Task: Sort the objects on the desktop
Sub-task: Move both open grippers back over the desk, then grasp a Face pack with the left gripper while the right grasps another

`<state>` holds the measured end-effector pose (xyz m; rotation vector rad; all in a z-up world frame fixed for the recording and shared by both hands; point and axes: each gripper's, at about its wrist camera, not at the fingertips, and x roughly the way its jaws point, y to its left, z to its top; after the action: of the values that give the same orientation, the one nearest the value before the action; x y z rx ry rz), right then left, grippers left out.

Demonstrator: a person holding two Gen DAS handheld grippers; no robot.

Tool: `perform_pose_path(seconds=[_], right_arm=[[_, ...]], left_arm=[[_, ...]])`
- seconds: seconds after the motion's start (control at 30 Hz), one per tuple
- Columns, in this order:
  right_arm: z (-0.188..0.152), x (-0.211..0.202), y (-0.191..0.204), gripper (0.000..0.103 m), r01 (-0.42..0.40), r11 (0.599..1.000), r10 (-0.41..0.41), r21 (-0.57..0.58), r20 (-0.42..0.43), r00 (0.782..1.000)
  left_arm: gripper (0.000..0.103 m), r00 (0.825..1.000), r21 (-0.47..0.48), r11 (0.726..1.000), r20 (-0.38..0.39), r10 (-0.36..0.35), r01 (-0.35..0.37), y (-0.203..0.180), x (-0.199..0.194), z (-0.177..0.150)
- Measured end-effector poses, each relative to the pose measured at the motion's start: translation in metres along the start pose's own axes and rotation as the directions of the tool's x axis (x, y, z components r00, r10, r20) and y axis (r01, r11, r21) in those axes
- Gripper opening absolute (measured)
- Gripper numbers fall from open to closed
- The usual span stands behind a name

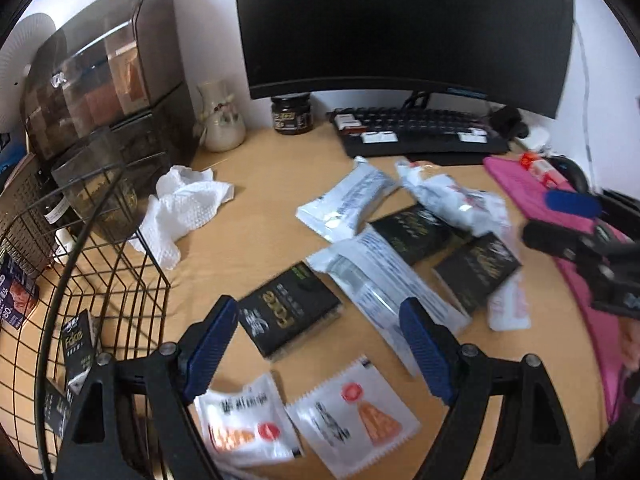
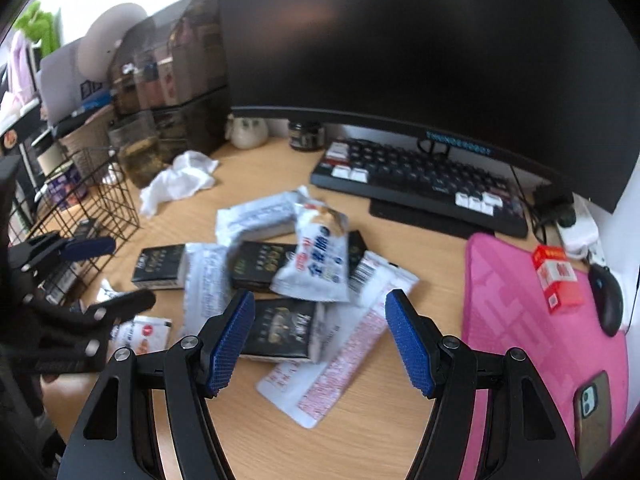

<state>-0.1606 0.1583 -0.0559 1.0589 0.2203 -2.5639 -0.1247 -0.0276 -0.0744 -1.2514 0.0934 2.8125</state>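
A pile of black boxes and white packets lies on the wooden desk. My left gripper (image 1: 320,344) is open and hovers over a black box (image 1: 290,316) without touching it; two white sachets (image 1: 352,412) with orange print lie just below. In the right wrist view, my right gripper (image 2: 320,344) is open above another black box (image 2: 280,330) and a long white packet (image 2: 340,364). Neither gripper holds anything. Each gripper shows in the other's view: the right gripper (image 1: 560,224) at the right edge, the left gripper (image 2: 108,276) at the left.
A black wire basket (image 1: 120,280) at the left holds a black box (image 1: 78,348). A crumpled tissue (image 1: 184,208), a vase (image 1: 222,120) and a jar (image 1: 292,114) stand behind. Keyboard (image 2: 420,184) and monitor (image 2: 400,40) fill the back. A pink mat (image 2: 520,320) carries a red box (image 2: 558,278), mouse (image 2: 608,300) and phone (image 2: 594,420).
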Motion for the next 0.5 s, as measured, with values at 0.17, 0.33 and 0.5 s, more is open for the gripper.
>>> perform_pose_path(seconds=[0.17, 0.33, 0.5], right_arm=[[-0.007, 0.008, -0.006, 0.067, 0.005, 1.000, -0.005, 0.001, -0.021, 1.000], [-0.008, 0.013, -0.007, 0.067, 0.003, 1.000, -0.003, 0.003, -0.032, 0.999], [-0.008, 0.014, -0.007, 0.067, 0.002, 1.000, -0.002, 0.004, -0.030, 1.000]], left_arm=[[0.084, 0.999, -0.021, 1.000, -0.033, 0.012, -0.013, 0.010, 0.025, 0.005], [0.084, 0.995, -0.048, 0.999, -0.094, -0.025, 0.020, 0.016, 0.038, 0.006], [0.084, 0.990, -0.007, 0.998, -0.130, -0.058, 0.057, 0.002, 0.030, -0.002]])
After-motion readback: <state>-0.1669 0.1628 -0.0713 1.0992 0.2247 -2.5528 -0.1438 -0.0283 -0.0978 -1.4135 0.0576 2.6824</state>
